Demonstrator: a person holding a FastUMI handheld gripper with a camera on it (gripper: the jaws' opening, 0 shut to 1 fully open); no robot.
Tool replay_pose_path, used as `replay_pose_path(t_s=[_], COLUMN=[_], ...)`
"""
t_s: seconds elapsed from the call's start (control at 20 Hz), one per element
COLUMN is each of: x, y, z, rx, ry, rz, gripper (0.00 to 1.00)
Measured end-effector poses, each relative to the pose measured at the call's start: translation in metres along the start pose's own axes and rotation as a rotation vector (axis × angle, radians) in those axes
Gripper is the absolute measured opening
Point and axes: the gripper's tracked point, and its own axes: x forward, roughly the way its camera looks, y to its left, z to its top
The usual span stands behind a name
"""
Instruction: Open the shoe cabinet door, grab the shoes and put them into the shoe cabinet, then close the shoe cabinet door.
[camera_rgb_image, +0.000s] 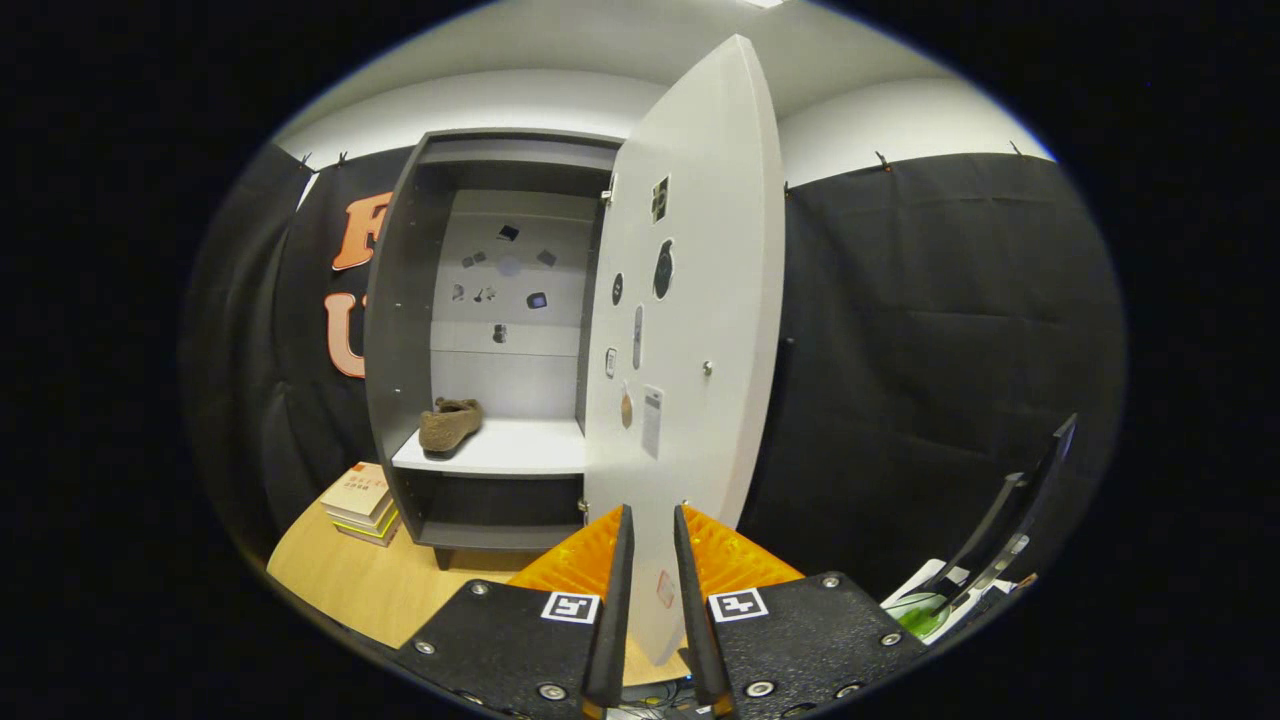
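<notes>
While door (690, 300) stood open, its near edge sat between my claw (652, 530) fingers, narrowly spread, contact unclear. Shoe (449, 423) lay on cabinet (400, 300) shelf, far left. Door judged stiff, light; take edge below knob (707, 368).

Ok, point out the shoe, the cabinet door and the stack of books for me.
shoe (449, 424): gripper view, on its upper, on the cabinet shelf.
cabinet door (700, 300): gripper view, on its bare inner panel.
stack of books (360, 500): gripper view, on the top cover.
</notes>
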Motion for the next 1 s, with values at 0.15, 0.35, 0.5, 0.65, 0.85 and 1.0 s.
replay_pose_path(t_s=[0.15, 0.35, 0.5, 0.65, 0.85, 1.0], x=[-0.005, -0.011, -0.008, 0.002, 0.027, 0.045], y=[0.031, 0.083, 0.126, 0.160, 0.200, 0.228], z=[-0.031, -0.098, -0.147, -0.197, -0.259, -0.304], rx=[0.017, 0.039, 0.069, 0.049, 0.002, 0.000], ry=[0.057, 0.185, 0.268, 0.340, 0.437, 0.526], rz=[0.049, 0.128, 0.194, 0.252, 0.329, 0.378], gripper=[0.26, 0.26, 0.26, 0.26, 0.26, 0.27])
